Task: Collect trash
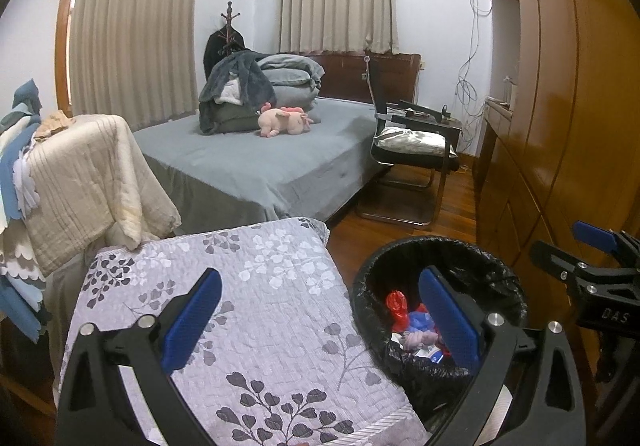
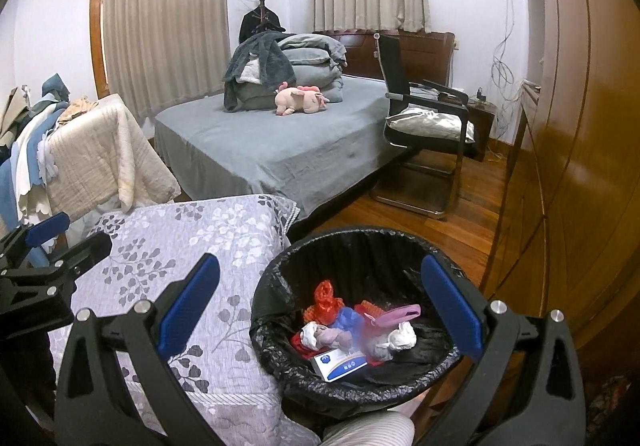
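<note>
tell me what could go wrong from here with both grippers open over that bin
1. The trash bin stands right against the floral quilt; a nudge from the left gripper might tip it or snag the quilt.
2. The black liner is only draped loosely over the rim, so grabbing it could pull it off.
3. The right gripper is empty; the piled trash, like the white box, could spill if the bin is jostled.

- Trash bin (image 2: 360,246) on the floor (image 2: 472,221), just right of the quilt-covered surface (image 2: 168,246).
- Trash (image 2: 348,330) in the bin: a box (image 2: 340,362) nearest, crumpled pieces behind it.
- Bed (image 2: 272,149) behind the surface; plush toy (image 2: 302,98) on it, before the stacked bedding (image 2: 296,61).
- Chair (image 2: 428,125) right of the bed.
- Wardrobe (image 2: 580,125) along the right.
- Draped blanket (image 2: 96,157) left of the bed.
</note>
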Demonstrator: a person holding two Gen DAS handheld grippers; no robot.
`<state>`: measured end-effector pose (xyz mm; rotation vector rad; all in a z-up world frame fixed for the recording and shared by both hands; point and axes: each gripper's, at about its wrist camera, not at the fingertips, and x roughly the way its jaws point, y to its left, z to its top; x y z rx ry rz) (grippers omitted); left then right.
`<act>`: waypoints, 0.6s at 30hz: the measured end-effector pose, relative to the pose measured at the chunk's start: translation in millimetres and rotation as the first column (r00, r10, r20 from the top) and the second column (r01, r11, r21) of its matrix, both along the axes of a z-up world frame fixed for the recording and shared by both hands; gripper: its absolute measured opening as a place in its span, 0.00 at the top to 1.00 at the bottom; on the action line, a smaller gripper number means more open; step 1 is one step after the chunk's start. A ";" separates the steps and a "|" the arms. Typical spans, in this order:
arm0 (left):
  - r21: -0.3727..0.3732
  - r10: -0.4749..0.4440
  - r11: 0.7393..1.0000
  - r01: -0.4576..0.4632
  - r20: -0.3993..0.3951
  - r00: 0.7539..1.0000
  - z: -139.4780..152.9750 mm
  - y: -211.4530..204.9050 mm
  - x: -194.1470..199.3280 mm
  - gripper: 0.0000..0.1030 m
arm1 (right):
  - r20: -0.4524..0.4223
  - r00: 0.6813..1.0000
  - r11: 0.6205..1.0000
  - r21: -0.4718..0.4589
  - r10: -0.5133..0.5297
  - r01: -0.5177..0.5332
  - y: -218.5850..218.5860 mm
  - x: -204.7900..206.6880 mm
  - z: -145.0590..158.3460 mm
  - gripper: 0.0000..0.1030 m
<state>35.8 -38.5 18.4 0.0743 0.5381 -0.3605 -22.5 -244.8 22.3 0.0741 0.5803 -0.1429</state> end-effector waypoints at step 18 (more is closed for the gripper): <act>0.003 0.001 1.000 -0.001 -0.004 1.000 -0.5 3.7 1.7 0.06 | -0.005 1.000 1.000 -0.009 0.019 -0.019 0.6 3.5 2.2 0.05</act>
